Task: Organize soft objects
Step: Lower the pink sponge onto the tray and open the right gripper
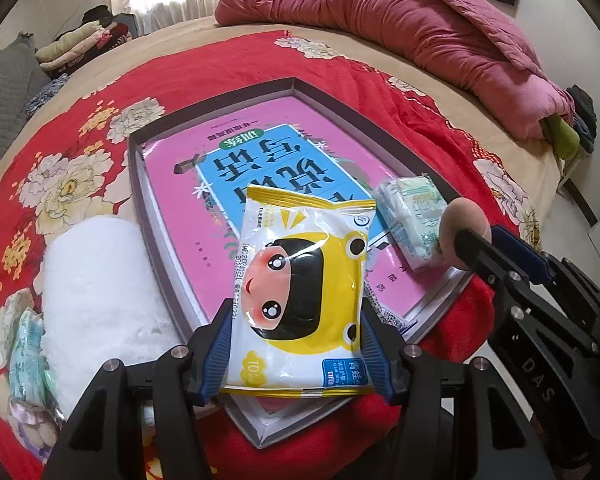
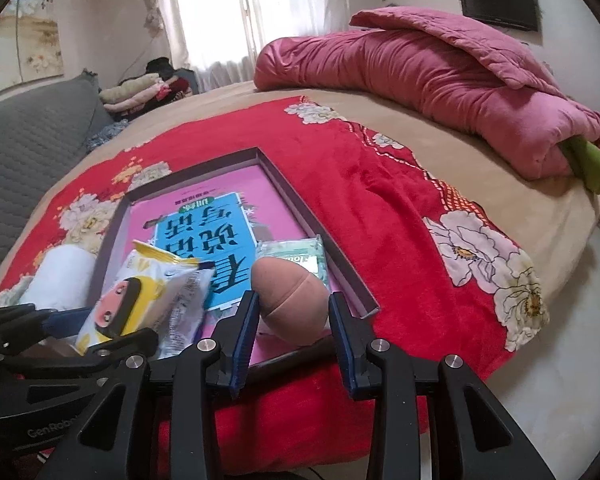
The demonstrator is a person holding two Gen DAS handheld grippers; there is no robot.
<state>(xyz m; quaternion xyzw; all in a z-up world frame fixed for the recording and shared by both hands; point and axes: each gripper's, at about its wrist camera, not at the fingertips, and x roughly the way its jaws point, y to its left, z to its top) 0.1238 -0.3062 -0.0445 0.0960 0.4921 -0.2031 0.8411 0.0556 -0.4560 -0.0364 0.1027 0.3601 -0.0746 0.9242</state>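
Pinching a pack of wet wipes (image 1: 300,300) between its 2 blue pads, my left gripper (image 1: 298,344) holds the yellow-and-white pack by its long edges, lifted over the near corner of a shallow box (image 1: 216,98). Beside it, my right gripper (image 2: 294,320) has its fingers on either side of a tan sponge egg (image 2: 290,304); the left finger touches it, but I cannot tell whether the right one does, so the grip itself is unclear. The egg sits over the box's near right corner.

Inside the box lies a pink book (image 1: 260,120) with a blue title panel, and a small tissue pack (image 1: 414,216) rests on the book just beyond the egg. Left of the box, a rolled white towel (image 1: 100,300) lies on the red flowered blanket (image 1: 228,64), with another small tissue pack (image 1: 28,360) against its outer side. Farther back on the bed a pink quilt (image 1: 400,28) is heaped, and folded clothes (image 2: 140,94) are stacked near the window.
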